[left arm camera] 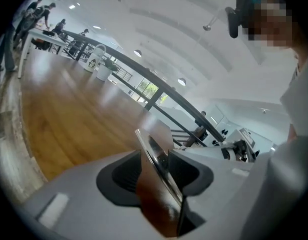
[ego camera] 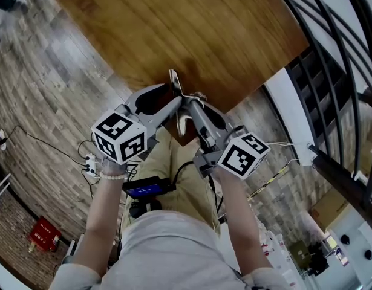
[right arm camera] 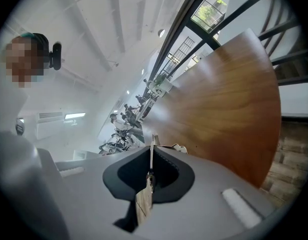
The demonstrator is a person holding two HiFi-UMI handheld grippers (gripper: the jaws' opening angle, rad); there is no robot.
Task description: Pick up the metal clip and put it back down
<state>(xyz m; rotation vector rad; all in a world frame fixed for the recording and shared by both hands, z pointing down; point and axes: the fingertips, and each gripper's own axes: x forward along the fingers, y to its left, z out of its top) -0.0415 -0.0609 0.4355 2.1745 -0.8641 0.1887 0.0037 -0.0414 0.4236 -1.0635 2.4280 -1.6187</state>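
Left gripper and right gripper meet nose to nose in the head view, right at the near edge of the wooden table. The metal clip is caught between them, one shiny end poking out over the tabletop and the rest hanging towards the person's lap. The plank floor runs along the table's left side.

Over to the left gripper view: the jaws are clamped on the clip, a bright metal plate standing tilted between the dark pads. The tabletop stretches away beyond it to the left, and a dark railing runs past the table's far side.

Now the right gripper view: these jaws are pressed together too, pinching the clip edge-on so it shows only as a thin upright sliver. The table curves off ahead and to the right.
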